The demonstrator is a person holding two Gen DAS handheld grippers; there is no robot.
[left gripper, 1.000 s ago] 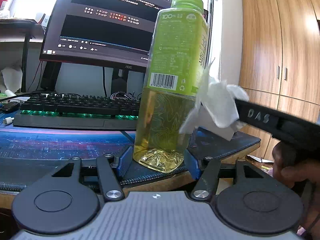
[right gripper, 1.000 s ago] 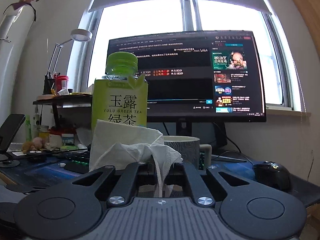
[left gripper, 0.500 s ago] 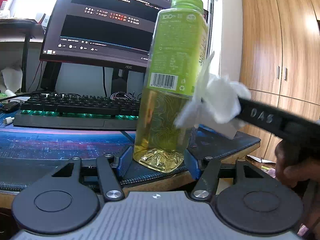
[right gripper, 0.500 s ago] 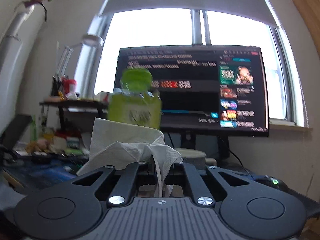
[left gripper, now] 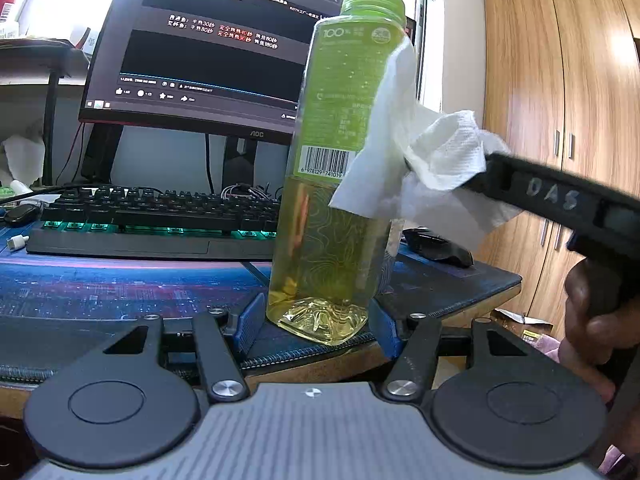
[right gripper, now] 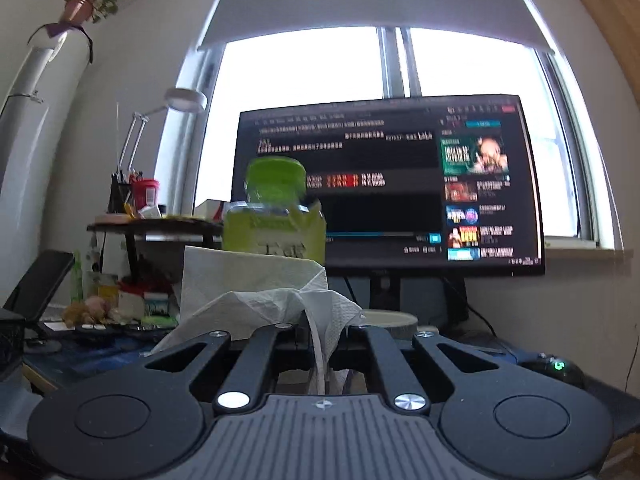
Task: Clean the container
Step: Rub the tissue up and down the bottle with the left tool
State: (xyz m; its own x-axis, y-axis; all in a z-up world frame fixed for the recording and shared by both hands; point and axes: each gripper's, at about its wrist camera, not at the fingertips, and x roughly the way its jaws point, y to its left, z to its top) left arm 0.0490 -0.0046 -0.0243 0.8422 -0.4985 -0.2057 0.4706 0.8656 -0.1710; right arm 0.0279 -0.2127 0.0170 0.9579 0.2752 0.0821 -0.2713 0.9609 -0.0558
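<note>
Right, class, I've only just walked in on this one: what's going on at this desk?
A person is wiping a green tea bottle with two hand-held grippers. The left gripper grips the bottle's base on the desk mat, keeping it upright. The right gripper is shut on a crumpled paper towel and presses it against the bottle's upper side, near the label. The green cap is on, and the bottle holds yellow liquid. A keyboard and monitor stand behind.

Bottle at the desk's front edge, tissue against its side

The green-capped clear plastic tea bottle (left gripper: 332,184) stands on the dark desk mat (left gripper: 120,288), before the black keyboard (left gripper: 160,216) and monitor (left gripper: 208,48); the crumpled white paper tissue (left gripper: 432,160) seemingly touches its right side.
</note>
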